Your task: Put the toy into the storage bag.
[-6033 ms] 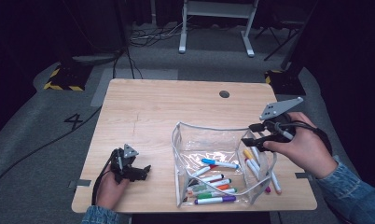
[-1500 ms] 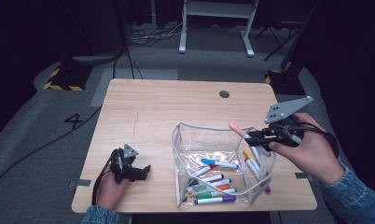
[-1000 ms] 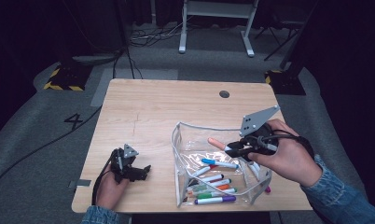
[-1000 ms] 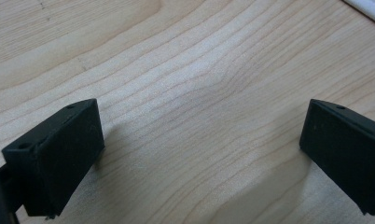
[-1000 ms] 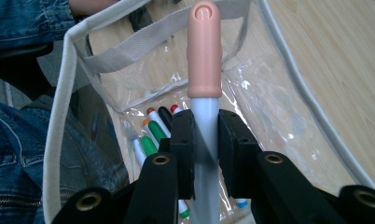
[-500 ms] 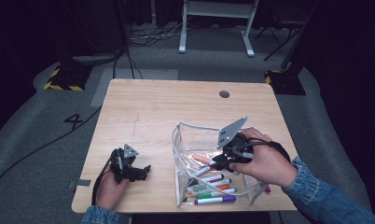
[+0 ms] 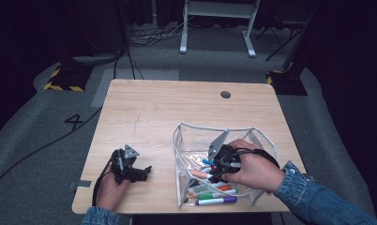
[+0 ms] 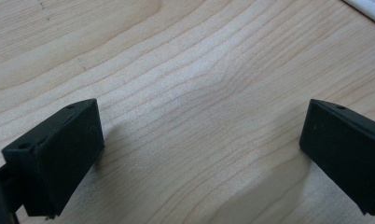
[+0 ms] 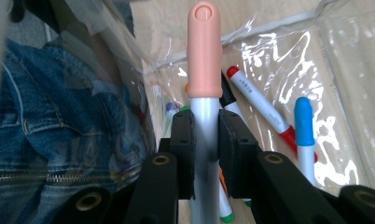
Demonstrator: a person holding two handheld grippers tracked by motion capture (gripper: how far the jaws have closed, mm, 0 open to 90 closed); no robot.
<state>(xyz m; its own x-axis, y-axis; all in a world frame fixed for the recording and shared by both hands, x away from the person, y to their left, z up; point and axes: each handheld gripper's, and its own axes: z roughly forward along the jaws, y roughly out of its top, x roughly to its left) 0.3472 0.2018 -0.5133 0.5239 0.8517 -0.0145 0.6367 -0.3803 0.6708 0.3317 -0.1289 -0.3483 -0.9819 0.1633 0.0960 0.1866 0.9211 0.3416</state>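
Note:
A clear plastic pouch (image 7: 186, 140) with a white rim stands open on the wooden table, with several coloured markers (image 7: 214, 194) lying in it. My right gripper (image 9: 205, 135) is down inside the pouch, shut on a white marker with a peach cap (image 9: 204, 51) that sticks out past the pads. Under it lie a red-capped marker (image 9: 255, 102) and a blue-capped marker (image 9: 304, 123). From above, the right gripper (image 7: 214, 174) sits low over the markers. My left gripper (image 7: 144, 171) rests on the table left of the pouch, its jaws wide open over bare wood (image 8: 199, 116).
The table (image 7: 177, 112) has a round cable hole (image 7: 225, 94) near its far edge. The pouch's clear wall (image 9: 143, 60) stands close on the left of the right gripper, with a denim sleeve (image 9: 45, 121) seen through it. Cables and a frame's legs lie on the floor beyond.
My right gripper has come from the pouch's right side leftward and down into the pouch, still carrying the peach-capped marker. The left gripper has stayed put.

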